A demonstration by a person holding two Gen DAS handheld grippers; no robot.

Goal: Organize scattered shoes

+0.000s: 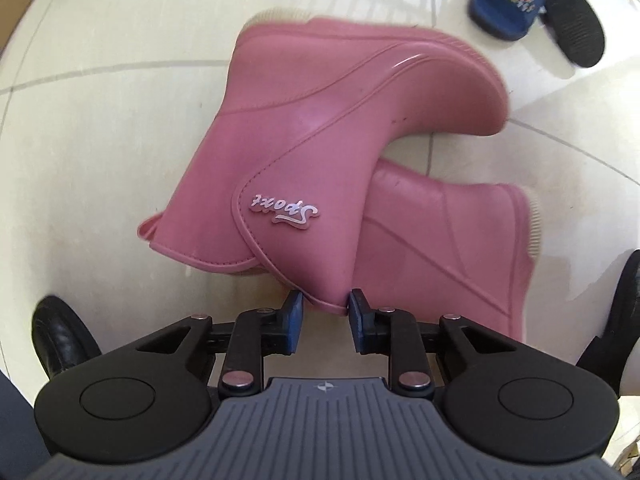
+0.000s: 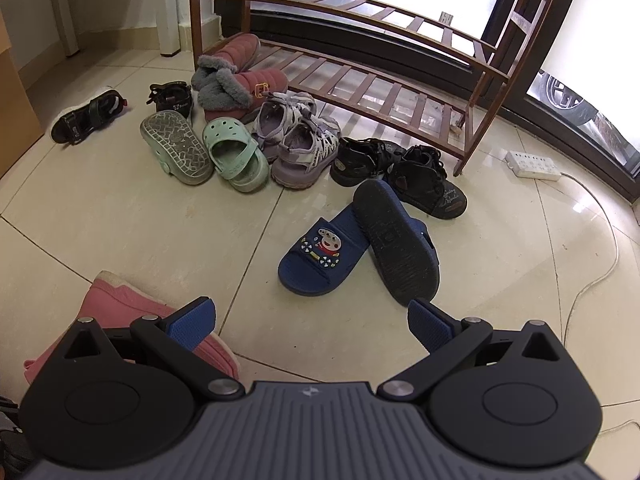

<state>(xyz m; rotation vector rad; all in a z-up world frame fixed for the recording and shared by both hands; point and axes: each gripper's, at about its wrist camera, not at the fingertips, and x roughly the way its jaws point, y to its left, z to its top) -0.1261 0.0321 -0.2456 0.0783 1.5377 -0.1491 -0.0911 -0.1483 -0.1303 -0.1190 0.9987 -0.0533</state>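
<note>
Two pink rubber boots lie on the tiled floor in the left wrist view. The upper pink boot (image 1: 320,120), marked "Sport", rests across the second pink boot (image 1: 440,248). My left gripper (image 1: 327,312) is shut on the top rim of the upper boot, pinched between its blue pads. In the right wrist view my right gripper (image 2: 312,324) stands open above bare floor with nothing between its fingers. Part of a pink boot (image 2: 120,300) shows behind its left finger. A wooden slatted shoe rack (image 2: 360,80) stands at the back.
Blue cartoon slippers lie ahead, one upright (image 2: 320,256), one sole-up (image 2: 396,240). Further back are green clogs (image 2: 236,156), purple sandals (image 2: 296,144), black boots (image 2: 428,184), pink furry slippers (image 2: 240,80) and black sandals (image 2: 88,114). A white power strip (image 2: 532,165) and its cable lie at right. A person's black shoes (image 1: 60,332) flank the left gripper.
</note>
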